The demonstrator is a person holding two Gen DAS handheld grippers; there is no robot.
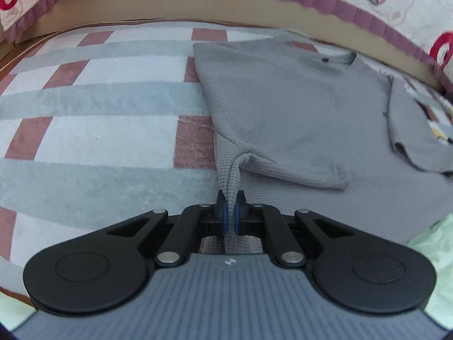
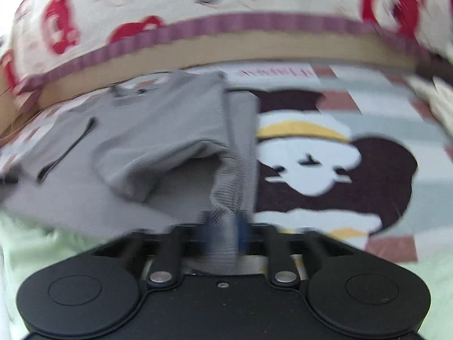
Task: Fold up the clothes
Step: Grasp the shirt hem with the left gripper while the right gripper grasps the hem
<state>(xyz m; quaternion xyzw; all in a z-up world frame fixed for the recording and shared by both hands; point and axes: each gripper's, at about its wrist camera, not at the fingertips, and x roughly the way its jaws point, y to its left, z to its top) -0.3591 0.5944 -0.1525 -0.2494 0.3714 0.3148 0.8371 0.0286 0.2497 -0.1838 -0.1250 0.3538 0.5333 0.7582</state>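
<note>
- Grey waffle-knit short-sleeve shirt (image 1: 283, 99) lies on a plush rug with pale blue, white and dusty-red checks (image 1: 93, 107), filling centre and right of the left wrist view.
- Left gripper (image 1: 230, 212), bottom centre, is clamped on a bunched shirt edge; fabric runs up from its jaws.
- Right gripper (image 2: 226, 226), bottom centre of the blurred right view, is pinched on a shirt fold; shirt (image 2: 158, 136) spreads upper left, a cartoon figure print (image 2: 325, 155) to its right.

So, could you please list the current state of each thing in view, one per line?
Grey knit shirt: lying flat on the rug, sleeves folded in over the body, bottom edge pinched at both corners.
Left gripper: jaws shut on the shirt's hem.
Right gripper: jaws shut on the hem; view blurred.
Patterned rug: spread flat under the shirt.
</note>
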